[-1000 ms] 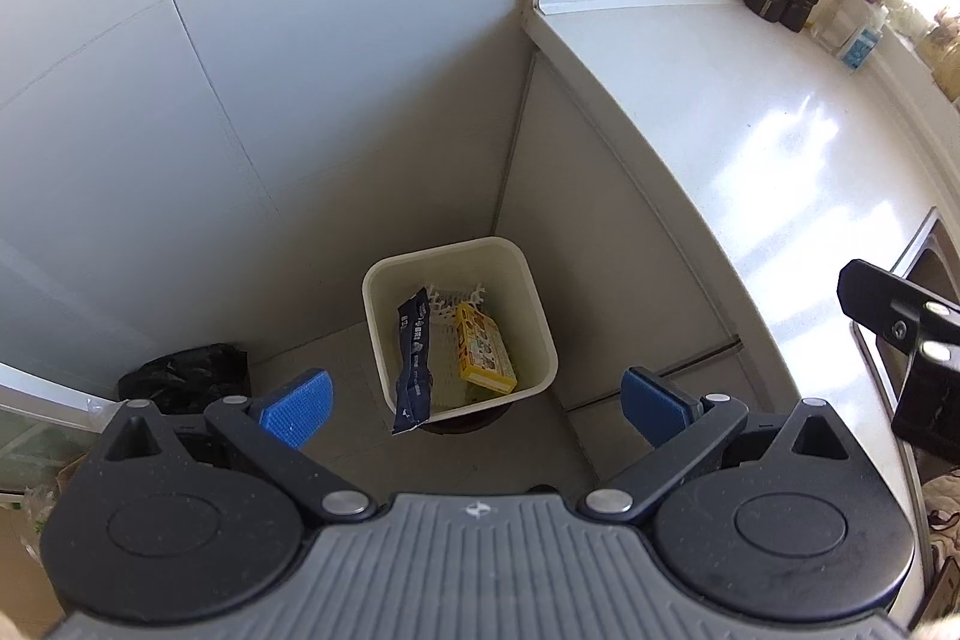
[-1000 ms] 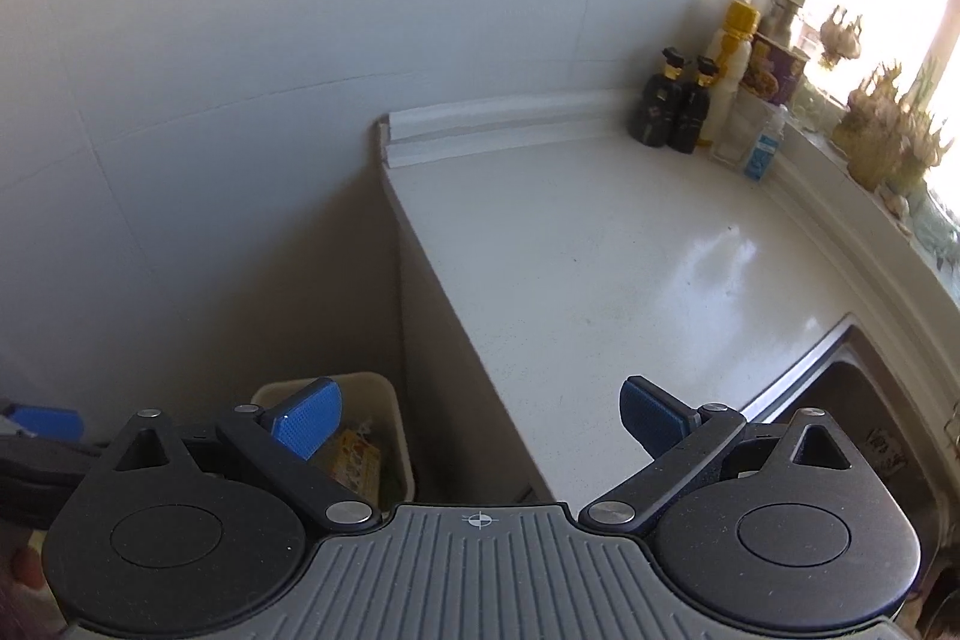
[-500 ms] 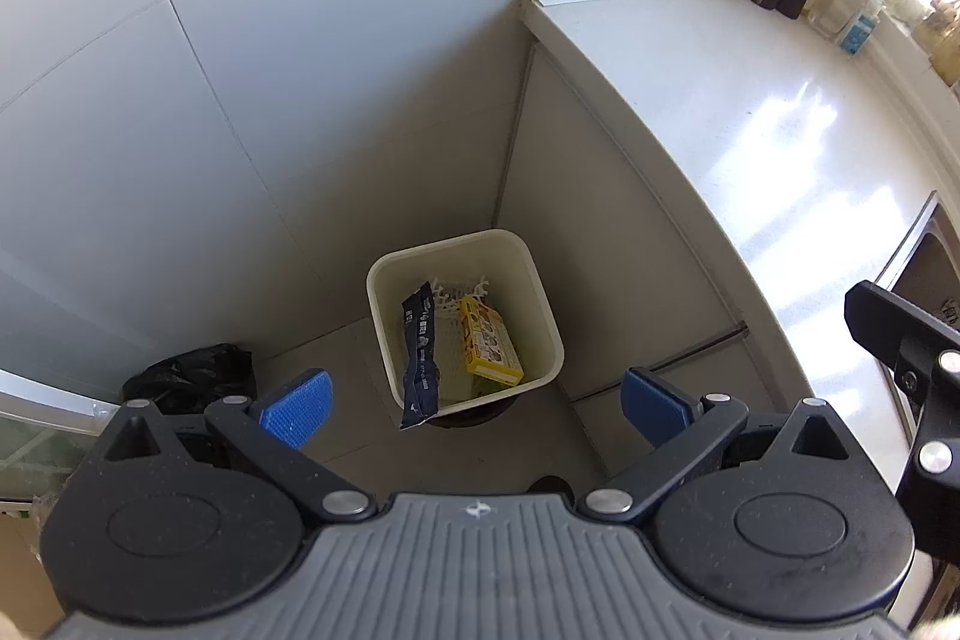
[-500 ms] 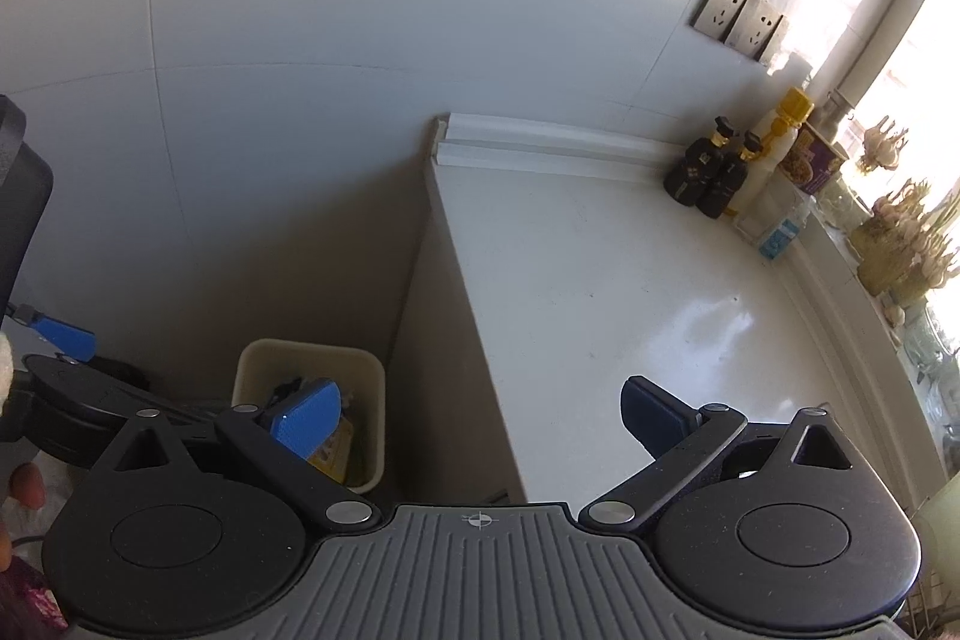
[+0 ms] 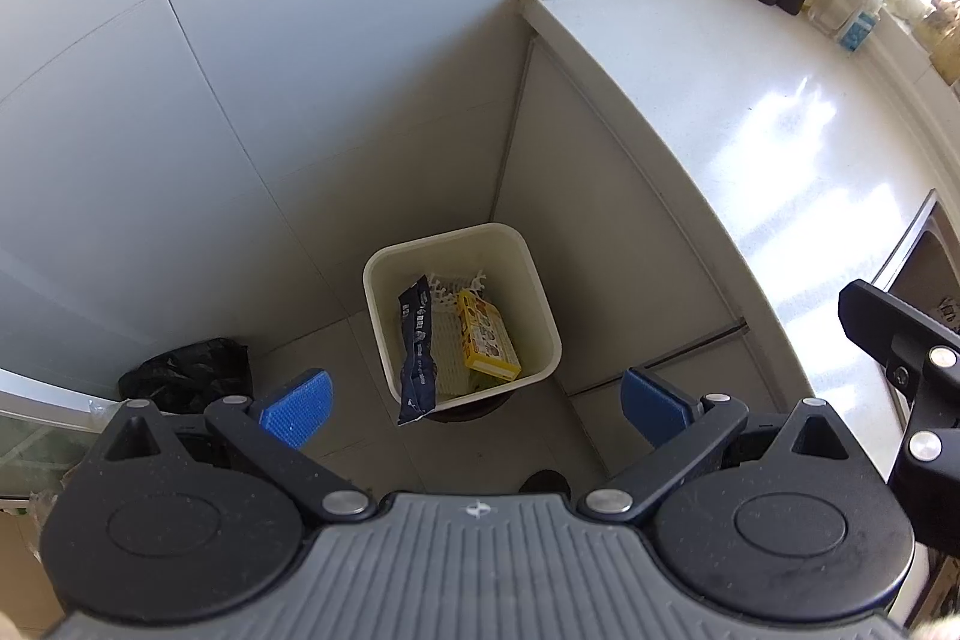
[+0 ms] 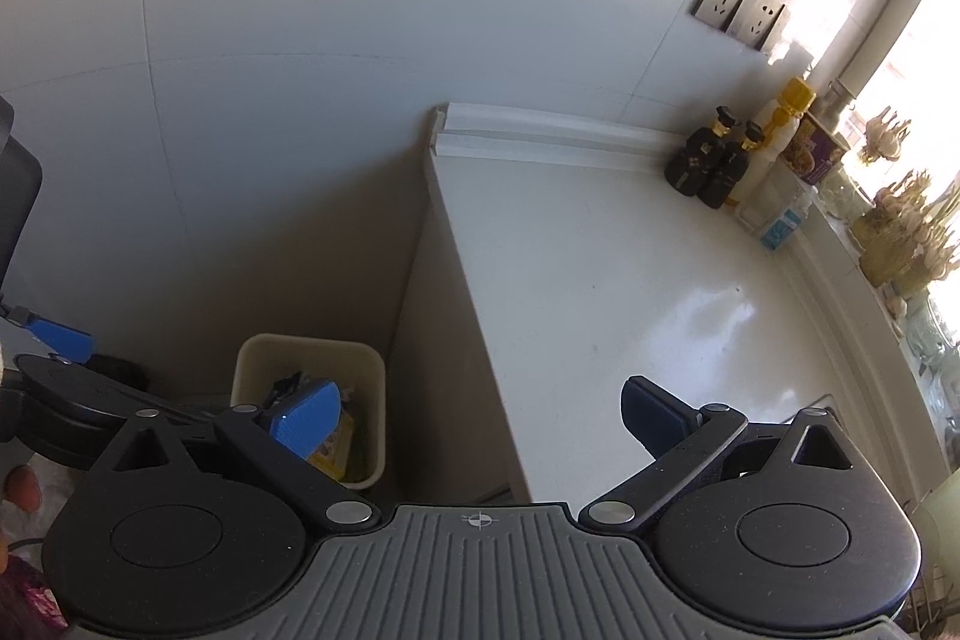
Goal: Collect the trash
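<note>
Cream plastic bin [image 5: 543, 292] is seen on the floor in the corner beside the tabletop [image 5: 750, 112]; a dark wrapper [image 5: 418, 349] and yellow box [image 5: 487, 337] lie inside. Left gripper [image 5: 474, 400] and right gripper [image 6: 480, 415] are both spread wide, nothing held. Wall sockets [image 6: 738, 4] are shown only by the right view, a black bag [image 5: 180, 376] clearly only by the left.

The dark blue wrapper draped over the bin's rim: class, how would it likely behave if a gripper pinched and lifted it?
The dark blue wrapper bends over the bin rim, so it is probably floppy and light. Its glossy film may slip.
</note>
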A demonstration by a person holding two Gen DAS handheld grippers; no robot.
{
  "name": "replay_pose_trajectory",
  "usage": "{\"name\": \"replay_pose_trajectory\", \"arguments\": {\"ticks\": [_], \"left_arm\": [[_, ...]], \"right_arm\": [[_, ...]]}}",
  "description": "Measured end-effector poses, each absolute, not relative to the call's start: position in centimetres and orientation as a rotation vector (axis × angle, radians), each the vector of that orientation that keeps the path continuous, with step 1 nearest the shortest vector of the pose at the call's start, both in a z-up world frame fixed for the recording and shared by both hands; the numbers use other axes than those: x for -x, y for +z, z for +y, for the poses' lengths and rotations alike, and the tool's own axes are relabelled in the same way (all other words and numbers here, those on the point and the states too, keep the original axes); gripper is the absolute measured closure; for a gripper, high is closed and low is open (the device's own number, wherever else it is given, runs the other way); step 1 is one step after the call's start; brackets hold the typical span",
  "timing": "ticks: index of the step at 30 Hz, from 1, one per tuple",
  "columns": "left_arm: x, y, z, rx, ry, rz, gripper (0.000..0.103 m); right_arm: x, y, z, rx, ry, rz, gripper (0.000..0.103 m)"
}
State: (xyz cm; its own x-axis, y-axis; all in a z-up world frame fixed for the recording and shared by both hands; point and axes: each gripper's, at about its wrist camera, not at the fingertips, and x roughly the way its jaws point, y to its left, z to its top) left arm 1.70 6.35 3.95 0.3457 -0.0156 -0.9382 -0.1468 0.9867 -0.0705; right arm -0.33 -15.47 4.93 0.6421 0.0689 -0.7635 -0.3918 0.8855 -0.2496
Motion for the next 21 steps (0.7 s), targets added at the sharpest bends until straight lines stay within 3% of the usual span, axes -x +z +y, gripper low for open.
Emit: {"name": "replay_pose_trajectory", "arguments": {"ticks": [21], "left_arm": [[-1.64,4.05,6.61,0.167,0.055,1.211,0.0]], "right_arm": [[0.27,4.89,-15.57,0.412,0.251,0.839,0.002]]}}
